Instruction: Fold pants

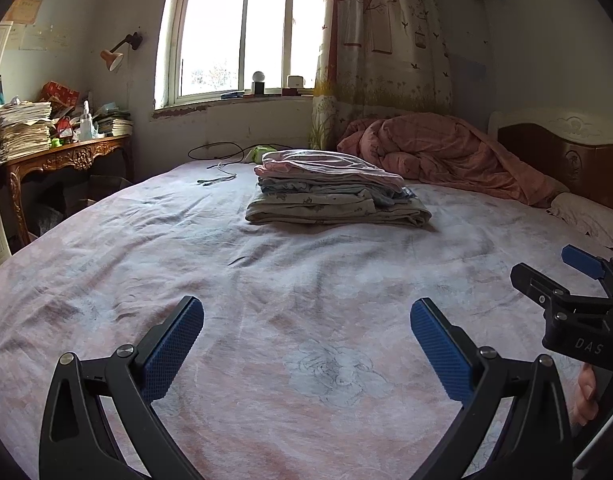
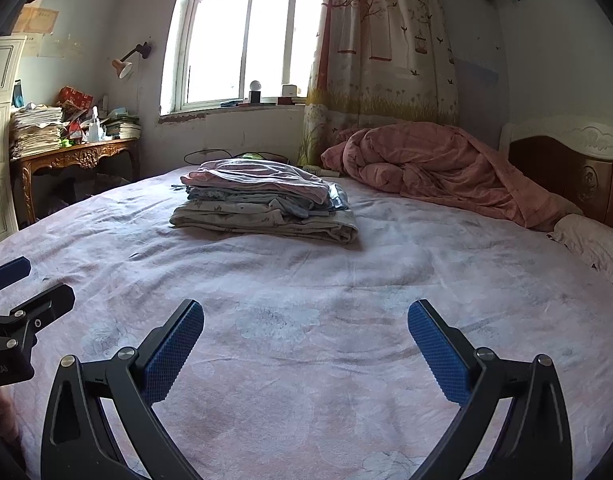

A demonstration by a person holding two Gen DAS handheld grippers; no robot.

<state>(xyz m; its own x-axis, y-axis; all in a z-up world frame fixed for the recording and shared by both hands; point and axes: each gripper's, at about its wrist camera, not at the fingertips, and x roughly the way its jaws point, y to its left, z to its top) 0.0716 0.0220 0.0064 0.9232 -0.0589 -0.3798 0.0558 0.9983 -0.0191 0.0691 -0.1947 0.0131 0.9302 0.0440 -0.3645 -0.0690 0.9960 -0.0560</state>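
Observation:
A stack of folded clothes [image 1: 330, 190] [image 2: 262, 204] lies on the pink bed sheet [image 1: 266, 288] [image 2: 306, 300], with a pink garment on top and pale printed ones beneath. My left gripper [image 1: 306, 320] hovers open over bare sheet, well short of the stack, with nothing between its blue pads. My right gripper [image 2: 305, 320] is open too, level beside it and holding nothing. The right gripper also shows at the right edge of the left wrist view [image 1: 578, 280]. At the left edge of the right wrist view the left gripper [image 2: 14, 284] appears.
A crumpled pink quilt [image 1: 446, 148] [image 2: 434, 168] lies at the head of the bed by the wooden headboard [image 1: 578, 156]. Cables [image 1: 222, 176] rest on the far side of the sheet. A cluttered carved desk [image 1: 62, 156] stands left, under a window [image 1: 242, 36].

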